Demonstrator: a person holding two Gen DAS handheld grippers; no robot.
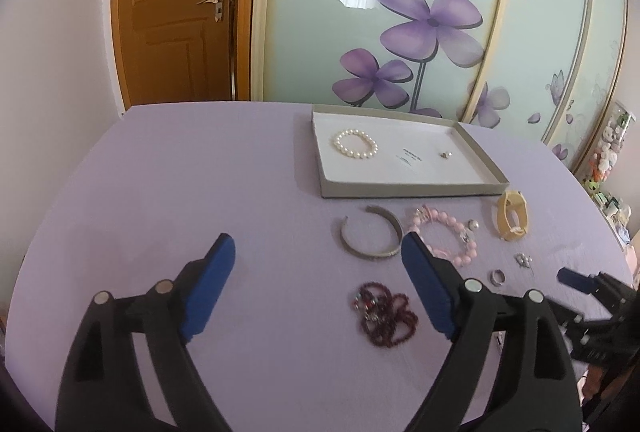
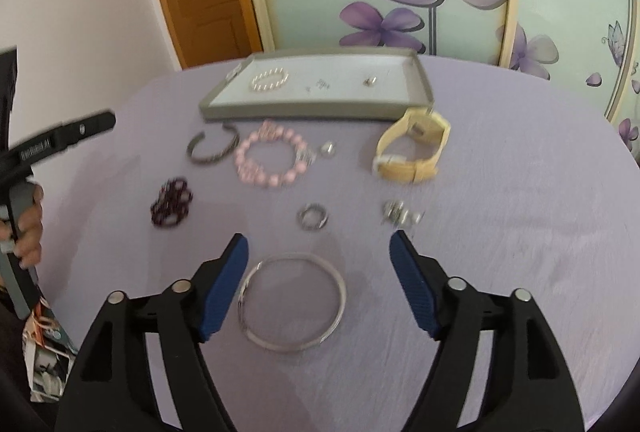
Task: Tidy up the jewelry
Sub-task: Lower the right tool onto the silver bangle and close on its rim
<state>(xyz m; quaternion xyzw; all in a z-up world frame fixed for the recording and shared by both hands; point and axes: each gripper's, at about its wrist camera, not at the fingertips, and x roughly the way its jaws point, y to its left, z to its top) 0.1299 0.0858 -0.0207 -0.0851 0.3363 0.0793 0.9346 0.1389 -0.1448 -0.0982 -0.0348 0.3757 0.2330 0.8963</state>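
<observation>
A shallow grey box at the back of the lilac table holds a pearl bracelet and a small earring. In front lie a silver cuff, a pink bead bracelet, a dark red bead strand, a cream watch, a ring, small silver pieces and a silver bangle. My left gripper is open and empty above the table. My right gripper is open, over the bangle.
A wooden door and a glass wardrobe with purple flowers stand behind the table. The right gripper shows at the right edge of the left wrist view; the left one shows at the left of the right wrist view.
</observation>
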